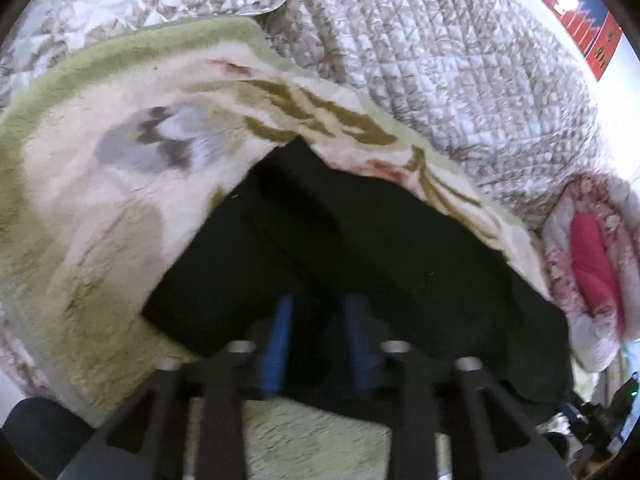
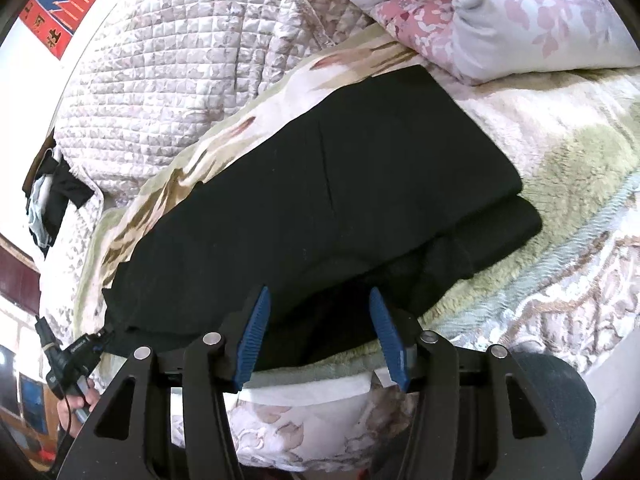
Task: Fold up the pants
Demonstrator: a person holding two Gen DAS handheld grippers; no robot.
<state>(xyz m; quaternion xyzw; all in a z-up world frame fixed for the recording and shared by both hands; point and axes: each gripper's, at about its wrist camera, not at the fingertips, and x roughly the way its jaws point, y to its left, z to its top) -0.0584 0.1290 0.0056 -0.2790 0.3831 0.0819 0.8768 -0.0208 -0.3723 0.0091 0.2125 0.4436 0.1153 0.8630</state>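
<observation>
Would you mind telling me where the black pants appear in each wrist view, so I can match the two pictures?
Left wrist: black pants at lower centre, just beyond the blue pads.
Right wrist: black pants run diagonally across the centre.
Shared landmark: red-and-blue wall poster.

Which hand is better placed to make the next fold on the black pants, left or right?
Probably right. The right gripper sits open and sharp at the near edge of the black pants, cloth showing between its pads. The left gripper view is blurred, and no cloth is visibly pinched there.
</observation>
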